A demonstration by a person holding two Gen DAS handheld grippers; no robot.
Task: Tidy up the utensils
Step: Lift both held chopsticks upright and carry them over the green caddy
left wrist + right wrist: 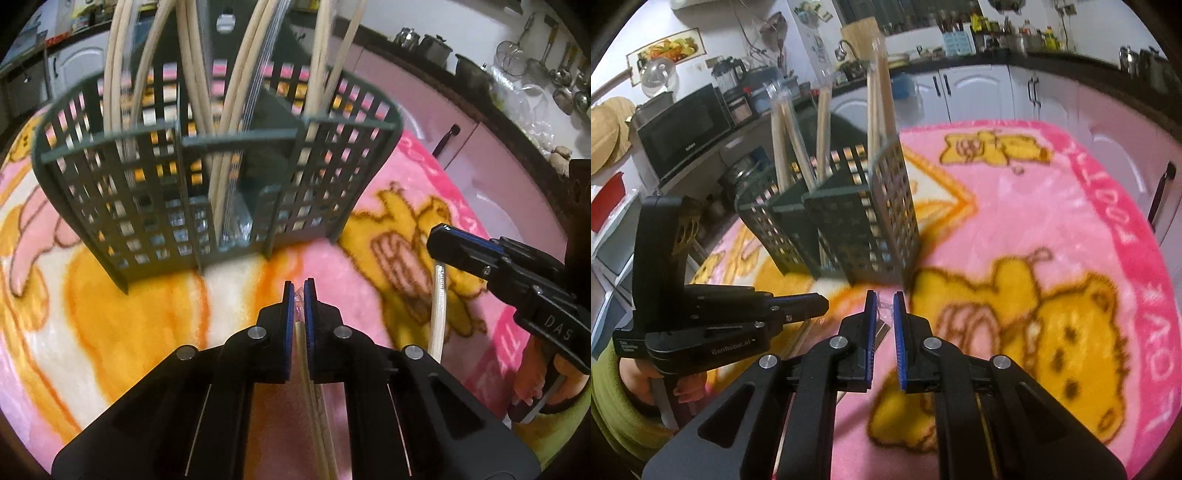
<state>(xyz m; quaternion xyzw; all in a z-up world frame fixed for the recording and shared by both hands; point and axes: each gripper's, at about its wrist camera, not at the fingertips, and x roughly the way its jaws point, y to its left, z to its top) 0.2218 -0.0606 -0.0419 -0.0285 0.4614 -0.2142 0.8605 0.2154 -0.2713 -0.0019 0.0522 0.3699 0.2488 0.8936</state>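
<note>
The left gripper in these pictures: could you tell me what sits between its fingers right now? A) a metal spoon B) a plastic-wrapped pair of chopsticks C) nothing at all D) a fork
B: in the left wrist view the left gripper is shut on a plastic-wrapped pair of chopsticks, clear wrap bunched between the blue pads, with the grey utensil basket just ahead.

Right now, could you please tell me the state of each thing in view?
Utensil basket: upright on the blanket, several wrapped chopstick pairs standing inside.
Left claw: shut on a wrapped chopstick pair.
Right claw: shut on a wrapped chopstick pair.
Blanket: spread flat.
</note>
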